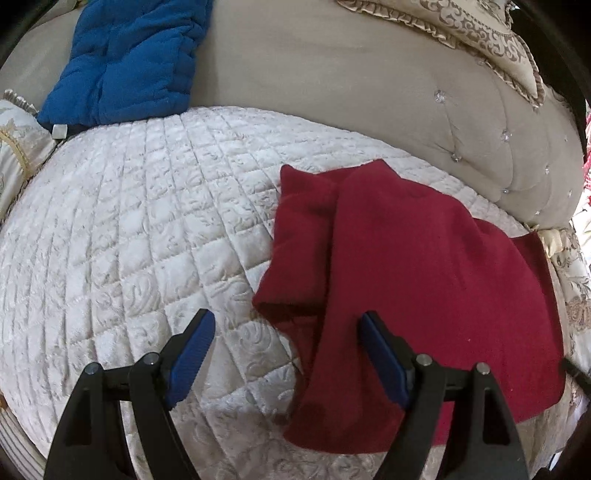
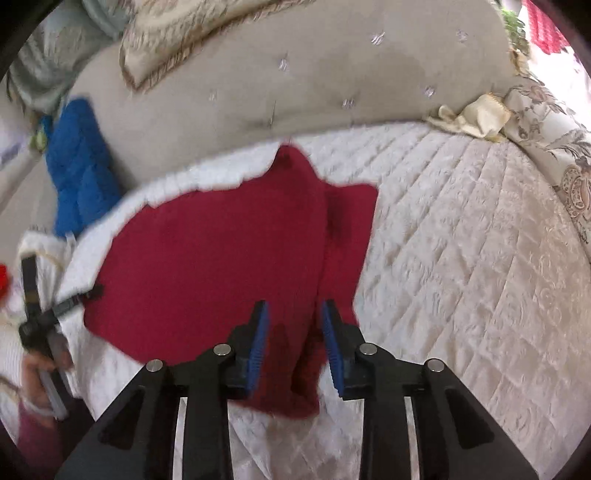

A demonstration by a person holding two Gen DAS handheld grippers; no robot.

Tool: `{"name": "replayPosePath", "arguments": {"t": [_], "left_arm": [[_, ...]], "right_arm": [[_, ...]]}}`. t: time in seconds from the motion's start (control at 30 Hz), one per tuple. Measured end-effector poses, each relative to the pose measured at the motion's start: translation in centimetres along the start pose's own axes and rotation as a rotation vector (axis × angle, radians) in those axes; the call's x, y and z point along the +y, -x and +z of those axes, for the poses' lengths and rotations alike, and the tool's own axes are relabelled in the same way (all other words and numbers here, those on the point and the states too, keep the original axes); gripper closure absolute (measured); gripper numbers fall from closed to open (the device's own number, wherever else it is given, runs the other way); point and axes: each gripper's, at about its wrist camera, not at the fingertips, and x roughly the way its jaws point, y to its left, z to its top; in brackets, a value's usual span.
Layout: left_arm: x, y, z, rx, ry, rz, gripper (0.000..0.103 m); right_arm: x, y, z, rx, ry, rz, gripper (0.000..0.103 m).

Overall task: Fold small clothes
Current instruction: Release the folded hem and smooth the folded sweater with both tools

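A dark red knit garment (image 1: 406,258) lies partly folded on the quilted white bedspread (image 1: 129,221), with one flap laid over its middle. My left gripper (image 1: 286,315) hovers wide open over the garment's near left edge; its right finger (image 1: 380,350) is above the red cloth and its left finger is above bare quilt. In the right wrist view the same garment (image 2: 221,258) spreads to the left. My right gripper (image 2: 294,304) stands over its folded right strip. The jaws are a narrow gap apart with red cloth showing between the blue pads (image 2: 258,332), which do not visibly press it.
A blue padded garment (image 1: 125,62) leans on the beige tufted headboard (image 1: 332,92) at the back left. Patterned pillows (image 1: 461,26) sit at the back right. In the right wrist view a person's hand (image 2: 37,365) grips the other tool's handle at the left edge, and bare quilt (image 2: 461,240) stretches to the right.
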Motion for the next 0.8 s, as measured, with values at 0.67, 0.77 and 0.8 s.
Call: {"name": "replayPosePath", "arguments": {"t": [0.67,0.77,0.8], "left_arm": [[3.2,-0.8,-0.9,-0.005,0.097,-0.119,0.012],[3.3,-1.0,-0.7,-0.006,0.096,-0.128,0.012],[3.4,-1.1,-0.7,-0.007,0.095,-0.130,0.012]], "right_arm": [[25.5,-13.8,11.2,0.144,0.191,0.321,0.084],[29.0,-17.9,11.8,0.226,0.251,0.244,0.083],[29.8,-19.1,11.8,0.257,0.273,0.200,0.083]]}}
